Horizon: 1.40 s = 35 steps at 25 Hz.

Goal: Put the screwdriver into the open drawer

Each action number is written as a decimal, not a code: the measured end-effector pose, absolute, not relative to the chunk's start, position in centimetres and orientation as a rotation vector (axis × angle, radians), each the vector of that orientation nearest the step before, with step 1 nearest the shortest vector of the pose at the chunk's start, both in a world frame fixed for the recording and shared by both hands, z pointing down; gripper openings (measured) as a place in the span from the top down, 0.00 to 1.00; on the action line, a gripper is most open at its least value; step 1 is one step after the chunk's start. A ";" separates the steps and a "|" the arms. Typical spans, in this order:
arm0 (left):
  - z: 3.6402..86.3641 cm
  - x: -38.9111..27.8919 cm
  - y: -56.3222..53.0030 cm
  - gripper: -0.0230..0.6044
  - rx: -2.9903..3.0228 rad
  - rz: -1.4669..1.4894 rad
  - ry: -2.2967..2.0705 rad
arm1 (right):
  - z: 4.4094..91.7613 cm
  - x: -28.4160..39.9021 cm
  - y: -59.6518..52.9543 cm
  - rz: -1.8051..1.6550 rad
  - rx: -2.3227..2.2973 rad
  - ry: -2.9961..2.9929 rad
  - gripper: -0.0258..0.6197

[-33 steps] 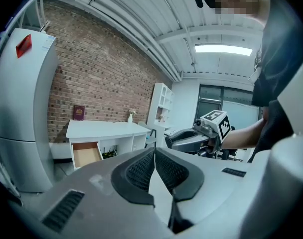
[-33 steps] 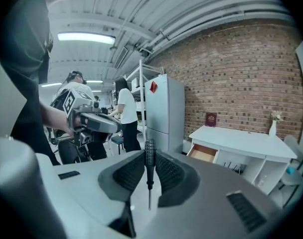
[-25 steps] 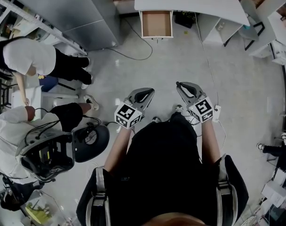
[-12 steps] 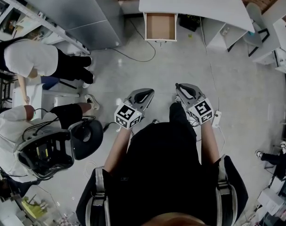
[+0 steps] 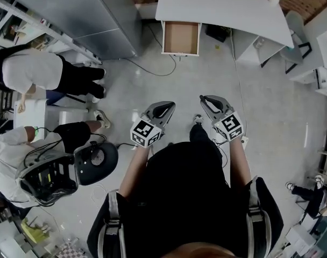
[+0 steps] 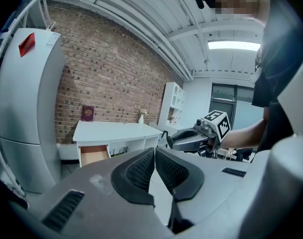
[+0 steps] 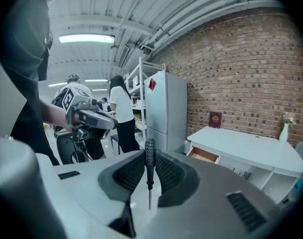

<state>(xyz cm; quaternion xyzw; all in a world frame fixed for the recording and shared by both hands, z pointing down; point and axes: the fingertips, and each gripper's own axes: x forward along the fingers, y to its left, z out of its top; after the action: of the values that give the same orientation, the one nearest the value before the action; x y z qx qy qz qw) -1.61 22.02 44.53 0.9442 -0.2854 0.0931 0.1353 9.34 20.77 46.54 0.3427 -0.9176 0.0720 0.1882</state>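
Your right gripper [image 7: 150, 156] pinches screwdriver [image 7: 149, 173] upright between fingers [image 7: 126, 176], secure for walk to drawer [image 5: 180, 37]; left gripper [image 6: 155, 152] fingers [image 6: 139, 171] pressed together, empty.

We hold our left forearm [image 5: 132, 168] and right forearm [image 5: 239, 163] bent out ahead of our torso, side by side. Our left gripper [image 5: 168, 106] has its jaws pressed together with nothing between them, its marker cube [image 5: 146, 133] just behind the claw. Our right gripper [image 5: 205, 99] (near the left, not touching it) clamps a screwdriver [image 7: 149, 163] by the handle, the shaft pointing down between the claw's pads in the right gripper view.
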 end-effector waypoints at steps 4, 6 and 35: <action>44.4 0.8 19.8 0.94 2.719 0.290 -0.854 | 46.4 11.7 18.2 0.214 0.928 -2.594 0.77; 44.5 1.7 18.8 0.94 2.703 0.301 -0.873 | 46.5 12.6 17.1 0.220 0.903 -2.603 0.77; 45.1 9.1 8.8 0.94 2.592 0.287 -1.103 | 47.9 19.7 6.5 0.203 0.649 -2.661 0.77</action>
<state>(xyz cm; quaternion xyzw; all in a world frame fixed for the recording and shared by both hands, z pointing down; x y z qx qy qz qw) 9.15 8.80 45.07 0.9044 -0.3848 0.1002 0.1545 19.73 6.46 47.92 0.2317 -0.9500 0.0725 0.1964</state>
